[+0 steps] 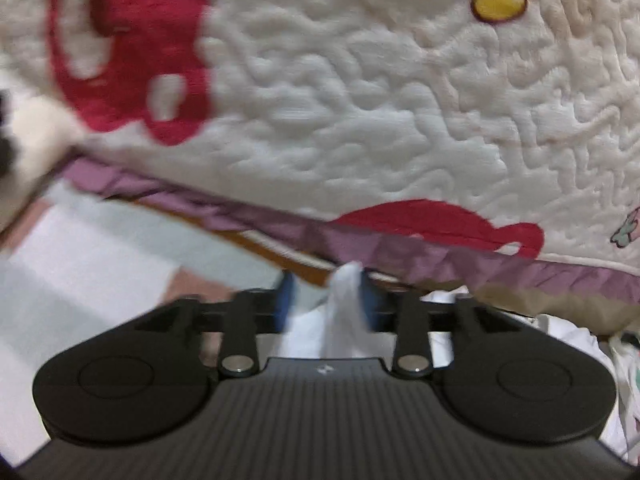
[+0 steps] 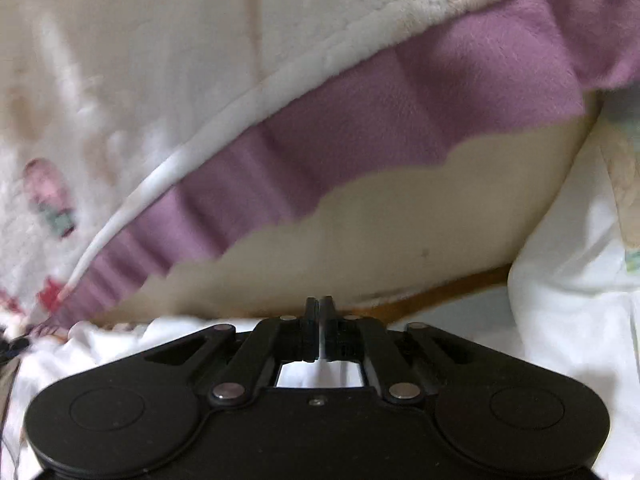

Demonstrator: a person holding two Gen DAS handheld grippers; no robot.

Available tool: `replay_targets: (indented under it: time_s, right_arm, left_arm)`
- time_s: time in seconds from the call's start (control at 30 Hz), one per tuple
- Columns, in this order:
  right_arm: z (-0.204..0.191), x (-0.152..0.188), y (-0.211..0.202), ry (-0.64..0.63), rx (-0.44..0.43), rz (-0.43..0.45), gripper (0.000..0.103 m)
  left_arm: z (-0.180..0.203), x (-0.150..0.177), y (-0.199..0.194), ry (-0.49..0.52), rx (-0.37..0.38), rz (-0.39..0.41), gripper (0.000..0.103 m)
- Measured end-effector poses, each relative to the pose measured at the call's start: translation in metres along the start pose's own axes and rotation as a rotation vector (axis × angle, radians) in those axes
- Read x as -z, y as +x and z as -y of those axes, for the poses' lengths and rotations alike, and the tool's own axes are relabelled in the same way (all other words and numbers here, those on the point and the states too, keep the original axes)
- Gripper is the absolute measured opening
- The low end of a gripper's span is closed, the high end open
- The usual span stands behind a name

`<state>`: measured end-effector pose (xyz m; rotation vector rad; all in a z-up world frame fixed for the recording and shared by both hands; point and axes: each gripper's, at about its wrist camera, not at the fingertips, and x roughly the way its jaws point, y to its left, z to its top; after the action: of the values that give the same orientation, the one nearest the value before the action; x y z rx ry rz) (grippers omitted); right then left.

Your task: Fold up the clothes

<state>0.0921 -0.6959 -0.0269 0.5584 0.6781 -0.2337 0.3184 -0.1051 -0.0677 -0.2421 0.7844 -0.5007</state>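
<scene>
Regrasp step: left gripper (image 1: pixel 329 300) jaws parted, white garment (image 1: pixel 348 312) bunched between, likely loose given blur. Right gripper (image 2: pixel 319 328) clenched on white garment at 6 o'clock. Next: left must re-pinch fold edge.

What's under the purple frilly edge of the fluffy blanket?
In the right wrist view, under the purple frill lies a tan surface, with white cloth lower down. What lies further in beneath the blanket is covered.
</scene>
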Motion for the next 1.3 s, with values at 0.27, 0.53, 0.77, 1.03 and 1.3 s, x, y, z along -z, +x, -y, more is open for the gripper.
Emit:
replay_targets:
  time_s: [0.27,0.53,0.77,1.03,1.3]
  right_arm:
    - [0.043,0.104,-0.082,0.183,-0.072,-0.063,0.041]
    - [0.04,0.172,-0.153,0.364,-0.061,-0.058,0.047]
    - [0.002,0.209,-0.158,0.339,-0.015,-0.093,0.05]
    - [-0.008,0.221,-0.135,0.472,-0.075,-0.09,0.058]
    - [-0.005,0.236,-0.139,0.603,-0.09,0.003,0.06]
  left_arm:
    - [-0.017,0.09,-0.101,-0.001,0.017,-0.157,0.052]
    - [-0.052,0.155,-0.131,-0.223,0.099,-0.168,0.052]
    - [-0.026,0.154,-0.117,-0.021,0.096,-0.092,0.053]
    - [-0.022,0.165,-0.102,-0.1,0.346,-0.254,0.053]
    - [-0.02,0.157,-0.106,-0.017,0.283,-0.178,0.021]
